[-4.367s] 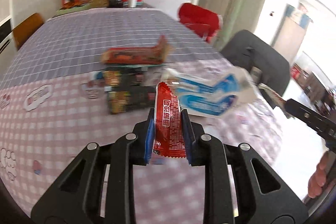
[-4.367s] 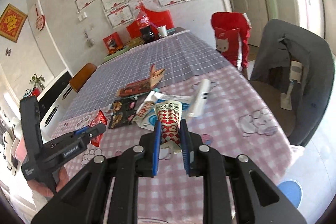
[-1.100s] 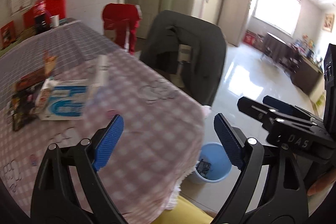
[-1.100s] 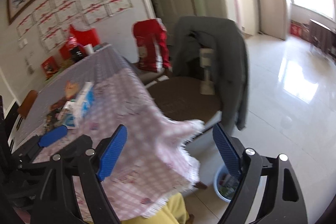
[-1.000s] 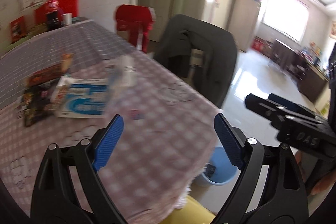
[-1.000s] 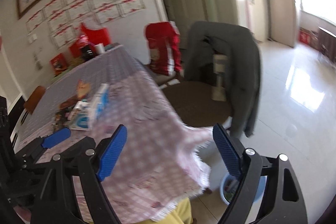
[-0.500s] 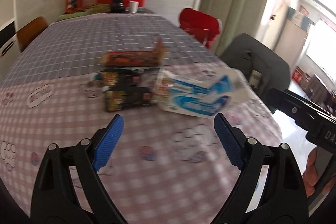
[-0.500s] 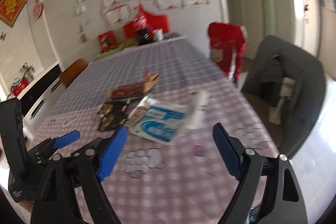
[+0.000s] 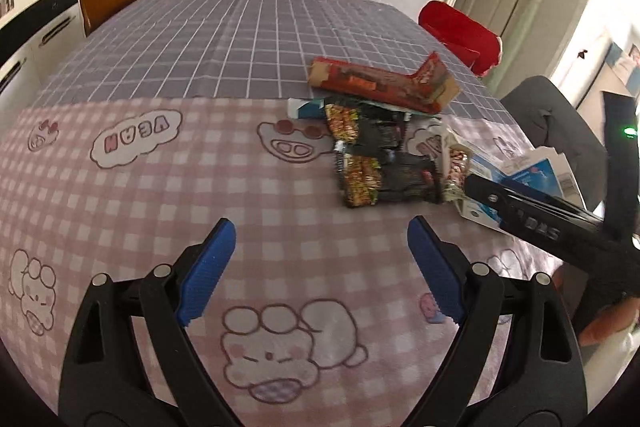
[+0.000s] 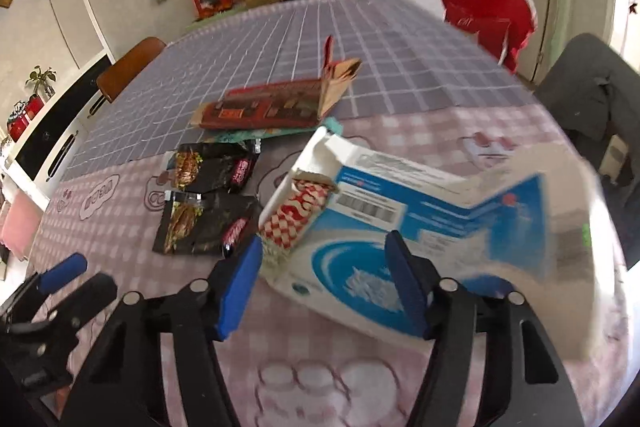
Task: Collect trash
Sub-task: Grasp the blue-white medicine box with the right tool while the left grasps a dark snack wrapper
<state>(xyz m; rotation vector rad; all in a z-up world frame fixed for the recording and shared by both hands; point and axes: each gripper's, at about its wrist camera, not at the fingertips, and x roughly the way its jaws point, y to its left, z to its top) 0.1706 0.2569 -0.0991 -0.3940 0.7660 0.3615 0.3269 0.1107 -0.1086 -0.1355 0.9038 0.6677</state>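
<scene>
Pink checked bench (image 9: pixel 120 211) under both tools: left tool (image 9: pixel 320 267) gapes wide over bare cloth, right tool (image 10: pixel 326 287) is closing around the blue-and-white cardboard box (image 10: pixel 420 227), not yet pinched.

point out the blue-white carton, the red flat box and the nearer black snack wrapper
blue-white carton (image 10: pixel 432 223): right wrist view, printed top face.
red flat box (image 10: pixel 264 109): right wrist view, middle of lid.
nearer black snack wrapper (image 10: pixel 204 225): right wrist view, centre of foil.

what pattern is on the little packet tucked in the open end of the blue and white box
Red and white checks on the packet, clearest in the right wrist view.
</scene>
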